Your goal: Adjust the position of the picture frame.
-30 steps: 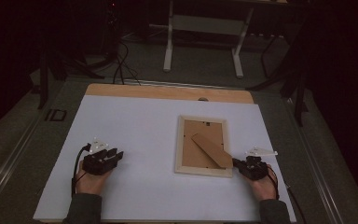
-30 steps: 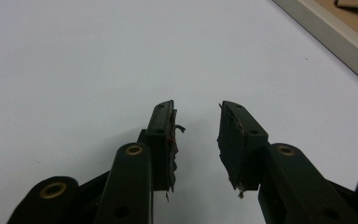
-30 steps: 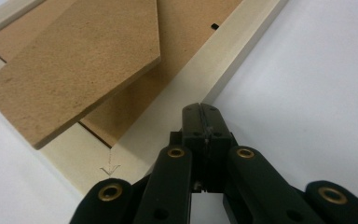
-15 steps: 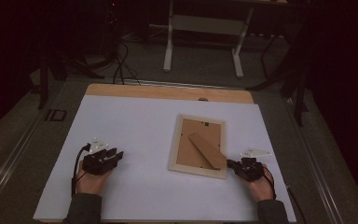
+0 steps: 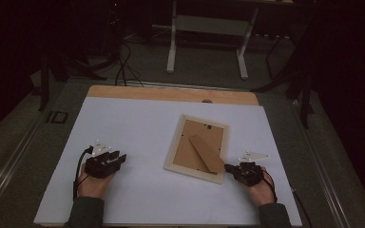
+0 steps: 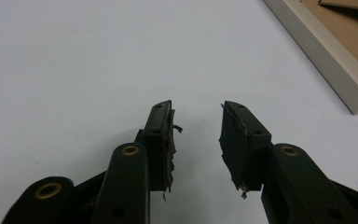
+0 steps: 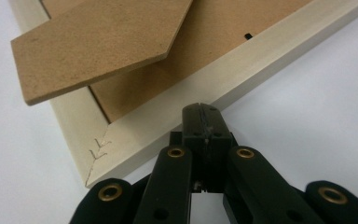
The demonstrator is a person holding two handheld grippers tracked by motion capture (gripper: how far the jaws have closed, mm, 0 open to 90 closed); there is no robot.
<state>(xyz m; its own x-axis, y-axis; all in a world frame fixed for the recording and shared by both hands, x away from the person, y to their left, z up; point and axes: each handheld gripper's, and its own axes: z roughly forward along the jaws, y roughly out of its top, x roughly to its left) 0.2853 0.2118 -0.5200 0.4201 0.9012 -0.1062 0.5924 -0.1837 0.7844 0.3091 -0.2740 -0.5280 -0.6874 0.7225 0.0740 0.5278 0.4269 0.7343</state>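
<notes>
While lying face down at frame centre, picture frame [image 5: 197, 149] lower right corner touching right gripper [image 5: 230, 168] with jaws closed together, left gripper [image 5: 119, 157] jaws parted, empty, lower left.

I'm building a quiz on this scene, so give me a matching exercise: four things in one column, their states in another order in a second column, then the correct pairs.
Things:
1. left gripper
2. right gripper
3. picture frame
4. stand flap

States:
A. lies back side up on the white sheet
B. jaws closed, tips against the frame's edge
C. brown board lying slantwise across the frame's back
D. jaws apart, holding nothing

Pairs: 1-D, 2-B, 3-A, 4-C
</notes>
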